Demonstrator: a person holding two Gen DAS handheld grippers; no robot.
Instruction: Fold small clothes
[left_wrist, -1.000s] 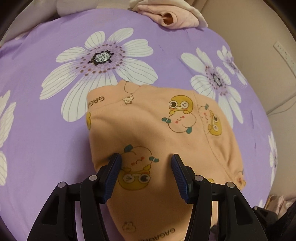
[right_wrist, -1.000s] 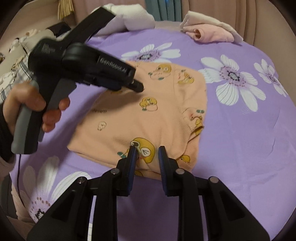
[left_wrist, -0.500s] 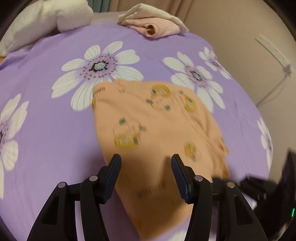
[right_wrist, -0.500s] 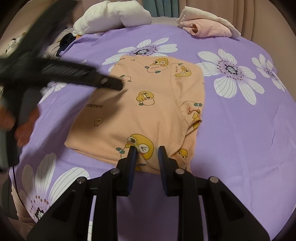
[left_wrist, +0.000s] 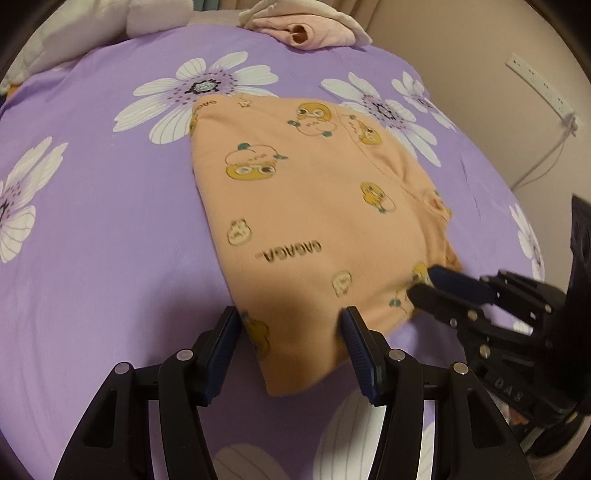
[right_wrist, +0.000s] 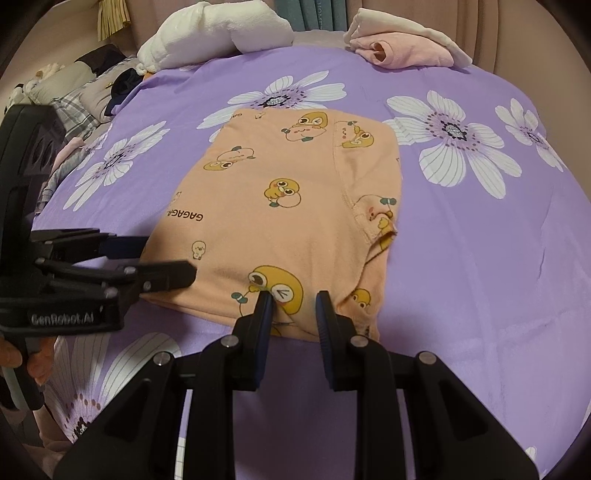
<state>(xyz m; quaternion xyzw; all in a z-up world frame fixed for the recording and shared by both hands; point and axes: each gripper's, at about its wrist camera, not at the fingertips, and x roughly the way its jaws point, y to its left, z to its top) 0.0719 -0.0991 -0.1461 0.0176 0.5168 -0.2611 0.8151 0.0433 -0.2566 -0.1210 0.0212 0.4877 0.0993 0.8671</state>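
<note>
The left gripper (left_wrist: 290, 330) is drawing back from mid-cloth to the near edge of the peach garment (left_wrist: 306, 206), jaws open and empty. The right gripper (right_wrist: 293, 308) is staying put, jaws narrow over the hem; grip uncertain. A next fold is likely being prepared.

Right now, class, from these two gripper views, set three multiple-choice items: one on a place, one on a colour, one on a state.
1. Where does the pink folded cloth lie?
A. at the far edge of the bedsheet
B. on the orange garment
C. in a gripper

2. What colour is the garment with cartoon prints?
A. green
B. orange
C. white

3. How does the left gripper stand?
A. clamped on the pink cloth
B. out of view
C. jaws apart at the garment's near edge

Answers: 1 A, it sits beyond the flowers; 2 B, its fabric is orange; 3 C, a wide gap shows between its fingers. The right gripper stands narrow over the near hem.
</note>
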